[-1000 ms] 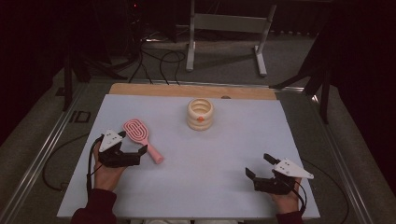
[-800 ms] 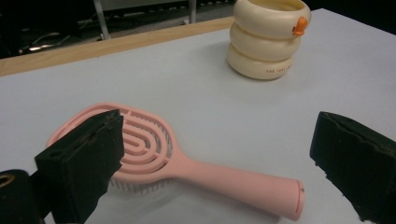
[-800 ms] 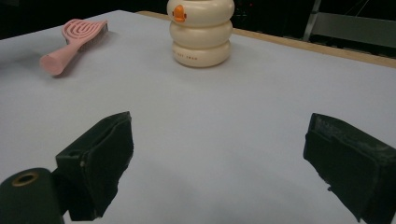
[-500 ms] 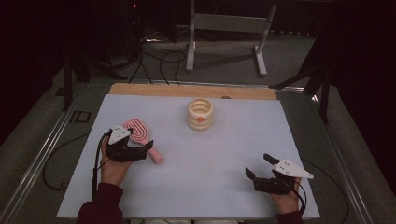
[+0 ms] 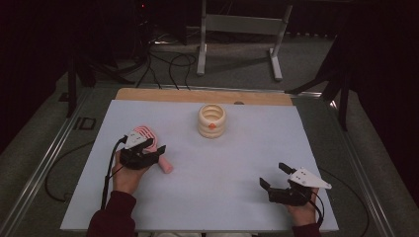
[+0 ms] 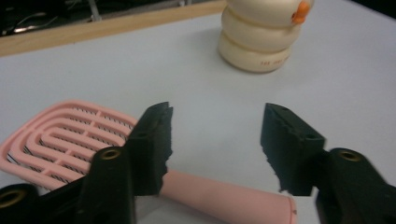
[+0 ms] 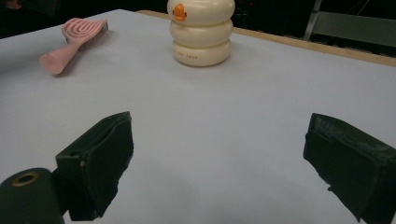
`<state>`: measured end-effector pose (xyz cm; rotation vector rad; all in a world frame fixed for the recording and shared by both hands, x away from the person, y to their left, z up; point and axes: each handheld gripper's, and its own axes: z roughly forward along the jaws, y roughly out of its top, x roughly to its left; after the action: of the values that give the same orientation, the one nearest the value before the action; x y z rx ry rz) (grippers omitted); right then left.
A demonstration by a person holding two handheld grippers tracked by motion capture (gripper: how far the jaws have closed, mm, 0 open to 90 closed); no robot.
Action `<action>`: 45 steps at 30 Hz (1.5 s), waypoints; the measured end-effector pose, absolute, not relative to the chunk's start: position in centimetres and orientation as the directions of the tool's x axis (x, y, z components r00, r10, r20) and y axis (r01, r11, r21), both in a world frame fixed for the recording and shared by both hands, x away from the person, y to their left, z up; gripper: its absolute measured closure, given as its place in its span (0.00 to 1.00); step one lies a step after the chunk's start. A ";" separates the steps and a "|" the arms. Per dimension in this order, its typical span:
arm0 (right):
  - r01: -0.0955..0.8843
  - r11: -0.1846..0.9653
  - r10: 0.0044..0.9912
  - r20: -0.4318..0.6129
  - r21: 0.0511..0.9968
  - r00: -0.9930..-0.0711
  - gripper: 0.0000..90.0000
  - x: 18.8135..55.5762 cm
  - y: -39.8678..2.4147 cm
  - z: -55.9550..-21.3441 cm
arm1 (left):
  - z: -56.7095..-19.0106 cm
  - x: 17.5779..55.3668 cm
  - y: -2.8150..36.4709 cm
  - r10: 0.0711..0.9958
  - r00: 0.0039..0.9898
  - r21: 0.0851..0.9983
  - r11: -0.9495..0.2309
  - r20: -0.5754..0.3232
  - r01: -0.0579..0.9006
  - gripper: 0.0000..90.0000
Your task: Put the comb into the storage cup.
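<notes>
Hairbrush [image 5: 148,143], pink, with a slotted paddle head and a round handle, is the item being worked. It lies flat on the white table mat [image 5: 222,197], well to the left of the cream ribbed container [image 5: 211,120] and nearer the person than that container. The handle points away from the head toward the person's side.

Left gripper [image 5: 148,154] sits directly over the hairbrush handle. In the left gripper view [image 6: 215,140], the handle [image 6: 224,196] passes between the two jaws, below their tips, with the head [image 6: 65,140] off to one side. The jaws have just been closing and now stand at a medium gap. Daylight remains between each pad and the handle, so the pads do not yet press on it. Judgement: the approach is complete and the grasp is under way, not finished.

Right gripper [image 5: 274,177] rests on the mat, well to the right of the container and nearer the person. Its jaws stand wide with nothing between them.

Remaining work, as judged from this layout: close the left jaws onto the handle, confirm a firm hold, then lift. The hairbrush has not left the mat. The container stands upright and untouched, its orange duck emblem [image 7: 179,12] facing the person.
</notes>
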<state>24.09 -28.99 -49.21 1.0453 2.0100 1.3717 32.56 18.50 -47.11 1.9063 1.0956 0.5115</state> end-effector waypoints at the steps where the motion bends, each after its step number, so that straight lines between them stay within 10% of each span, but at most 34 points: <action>1: 0.319 0.202 0.808 0.027 0.926 -0.588 0.09 24.1 -29.0 -49.2 | -47.2 32.6 18.3 0.841 0.537 0.828 -0.256 -0.063 0.499 0.56; 9: 0.319 0.202 0.809 0.026 0.926 -0.587 0.09 24.1 -29.0 -49.2 | -48.4 33.6 16.6 0.810 0.578 0.775 -0.302 -0.097 0.555 0.99; 45: 0.324 0.209 0.807 0.024 0.923 -0.590 0.09 24.2 -28.9 -49.4 | -50.7 32.5 17.5 0.842 0.526 0.666 -0.324 -0.120 0.671 1.00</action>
<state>24.17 -28.94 -49.37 1.0462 2.0196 1.3641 32.48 17.48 -50.71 2.0915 1.2235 0.3246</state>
